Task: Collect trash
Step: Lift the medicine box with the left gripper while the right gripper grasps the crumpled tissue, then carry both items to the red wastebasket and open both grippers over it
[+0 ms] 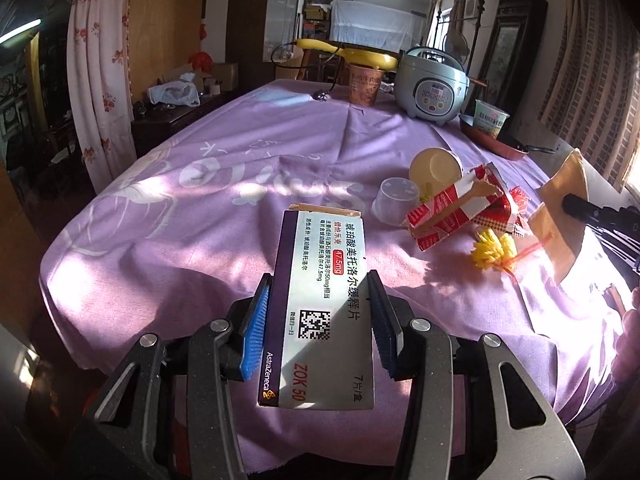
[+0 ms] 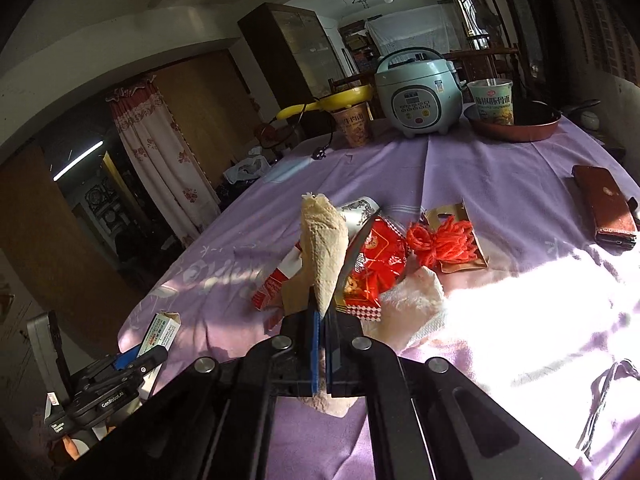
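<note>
My left gripper (image 1: 318,292) is shut on a white and purple medicine box (image 1: 320,304), held above the near edge of the purple-clothed table (image 1: 200,200); the box also shows in the right wrist view (image 2: 160,334). My right gripper (image 2: 320,312) is shut on a crumpled beige paper towel (image 2: 324,248), held upright over the table. Behind it lie a red snack wrapper (image 2: 372,264), a torn red and white carton (image 1: 456,210), a clear plastic cup (image 1: 394,200), a paper cup (image 1: 436,168), a yellow shred bundle (image 1: 492,252), orange shreds (image 2: 444,240) and a white tissue (image 2: 416,300).
At the far end stand a rice cooker (image 1: 432,88), two instant-noodle cups (image 1: 364,86) (image 2: 492,102), a yellow pan (image 1: 360,56) and a red frying pan (image 2: 516,126). A brown wallet (image 2: 604,204) lies at the right. A brown paper bag (image 1: 560,216) stands at the table's right edge.
</note>
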A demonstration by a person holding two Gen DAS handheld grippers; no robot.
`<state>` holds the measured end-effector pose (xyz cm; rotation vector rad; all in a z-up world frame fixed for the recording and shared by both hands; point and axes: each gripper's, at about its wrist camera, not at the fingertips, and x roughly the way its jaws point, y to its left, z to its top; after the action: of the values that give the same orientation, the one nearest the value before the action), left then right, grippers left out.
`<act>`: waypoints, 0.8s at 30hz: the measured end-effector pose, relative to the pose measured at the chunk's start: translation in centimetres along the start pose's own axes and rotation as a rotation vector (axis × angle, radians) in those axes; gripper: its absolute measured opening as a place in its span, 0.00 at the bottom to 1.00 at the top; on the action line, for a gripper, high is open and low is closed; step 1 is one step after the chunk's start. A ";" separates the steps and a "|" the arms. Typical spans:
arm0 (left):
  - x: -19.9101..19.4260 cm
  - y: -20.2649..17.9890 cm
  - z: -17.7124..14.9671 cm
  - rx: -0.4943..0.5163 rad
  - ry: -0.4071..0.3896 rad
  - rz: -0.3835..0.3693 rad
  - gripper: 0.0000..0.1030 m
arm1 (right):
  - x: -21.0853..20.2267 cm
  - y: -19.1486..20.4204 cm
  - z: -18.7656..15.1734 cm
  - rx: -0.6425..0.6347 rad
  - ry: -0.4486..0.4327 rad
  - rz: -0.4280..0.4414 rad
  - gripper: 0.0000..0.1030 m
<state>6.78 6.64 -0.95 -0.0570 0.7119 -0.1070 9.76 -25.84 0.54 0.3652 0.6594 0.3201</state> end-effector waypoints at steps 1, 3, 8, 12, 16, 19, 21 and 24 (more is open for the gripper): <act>-0.5 0.3 0.1 -0.006 -0.010 0.006 0.45 | -0.5 0.3 0.2 -0.001 -0.009 0.017 0.03; -1.8 1.1 0.2 -0.025 -0.028 0.022 0.45 | -1.1 1.3 0.4 -0.017 -0.016 0.052 0.03; -5.0 4.3 -0.9 -0.089 -0.042 0.104 0.45 | -0.8 4.8 -0.2 -0.084 0.020 0.162 0.03; -7.3 9.0 -3.5 -0.186 -0.006 0.229 0.45 | 0.8 8.2 -1.4 -0.140 0.082 0.256 0.03; -8.6 14.6 -7.4 -0.313 0.066 0.367 0.45 | 3.2 12.6 -2.7 -0.205 0.166 0.334 0.03; -8.0 18.4 -10.4 -0.401 0.151 0.427 0.45 | 4.7 16.2 -4.1 -0.264 0.225 0.380 0.03; -6.7 20.1 -12.1 -0.445 0.212 0.410 0.45 | 5.6 18.4 -5.0 -0.302 0.259 0.407 0.03; -4.4 21.5 -14.2 -0.469 0.287 0.401 0.45 | 7.0 21.4 -6.7 -0.343 0.315 0.434 0.03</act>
<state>-4.08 28.30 -10.73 -0.3504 1.0103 0.4466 6.97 -2.56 0.99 0.1244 0.8144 0.9059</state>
